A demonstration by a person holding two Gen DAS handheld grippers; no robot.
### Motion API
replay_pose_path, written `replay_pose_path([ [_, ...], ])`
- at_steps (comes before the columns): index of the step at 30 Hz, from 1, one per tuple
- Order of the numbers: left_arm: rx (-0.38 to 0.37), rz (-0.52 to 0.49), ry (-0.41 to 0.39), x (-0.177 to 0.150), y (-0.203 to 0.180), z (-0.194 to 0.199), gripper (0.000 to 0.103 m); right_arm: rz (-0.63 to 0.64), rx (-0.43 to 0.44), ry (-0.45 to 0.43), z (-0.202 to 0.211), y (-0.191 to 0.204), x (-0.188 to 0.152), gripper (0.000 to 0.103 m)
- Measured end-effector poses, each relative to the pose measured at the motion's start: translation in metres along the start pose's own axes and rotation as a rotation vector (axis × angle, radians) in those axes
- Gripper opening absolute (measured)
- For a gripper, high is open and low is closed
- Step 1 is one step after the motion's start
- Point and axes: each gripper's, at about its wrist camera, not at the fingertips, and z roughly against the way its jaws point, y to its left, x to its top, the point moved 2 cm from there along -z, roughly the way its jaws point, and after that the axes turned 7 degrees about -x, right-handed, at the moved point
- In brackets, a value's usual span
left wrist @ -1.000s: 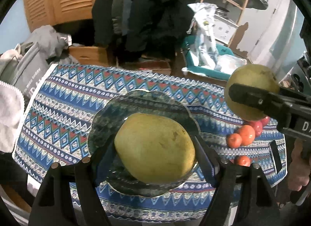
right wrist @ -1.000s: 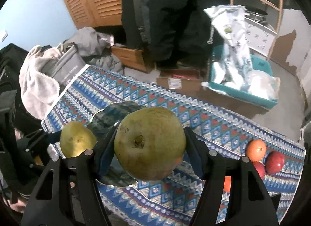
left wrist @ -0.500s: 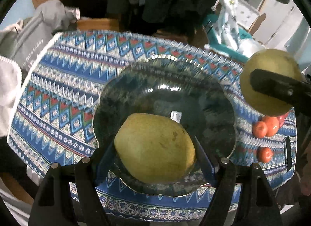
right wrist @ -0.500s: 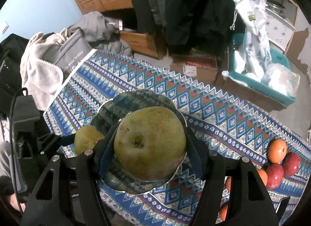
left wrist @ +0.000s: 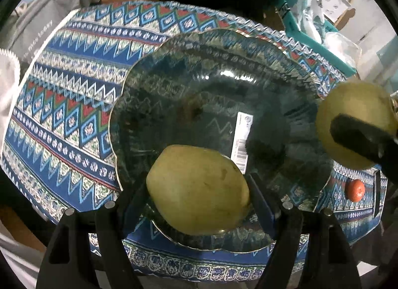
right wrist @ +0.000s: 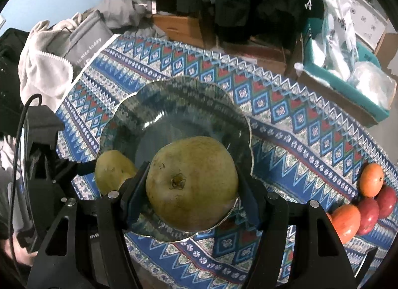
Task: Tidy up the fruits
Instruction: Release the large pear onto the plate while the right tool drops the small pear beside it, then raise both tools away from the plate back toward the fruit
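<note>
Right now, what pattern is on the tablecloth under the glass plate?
The tablecloth has blue, white, red and green zigzag and diamond bands, clearest in the right wrist view.

A scalloped dark glass plate (left wrist: 199, 85), glossy and see-through, is laid on a woven blue patterned cloth (left wrist: 74, 104) with a matt look. A paper label (left wrist: 242, 137) is seen through the glass. The two yellow-green pears (left wrist: 196, 189) (right wrist: 191, 187) are smooth-skinned, faintly speckled, and held by matt black plastic fingers (right wrist: 134, 194).
</note>
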Motion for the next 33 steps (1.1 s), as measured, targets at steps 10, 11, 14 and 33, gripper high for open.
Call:
replay_pose_path([
  [10,0.037,0.016,0.071,0.000,-0.002,-0.005,0.077,0.005,-0.001,0.052,-0.015,0.002,-0.011,0.068],
  [11,0.032,0.020,0.062,0.002,-0.004,-0.001,0.077,0.006,-0.001,0.055,-0.015,0.002,-0.011,0.068],
  [14,0.054,0.016,0.038,0.005,-0.003,0.011,0.077,0.007,0.001,0.066,-0.018,0.003,-0.013,0.068],
  [33,0.026,-0.015,-0.045,0.012,-0.016,0.053,0.077,-0.021,0.003,0.047,-0.011,0.001,-0.008,0.068],
])
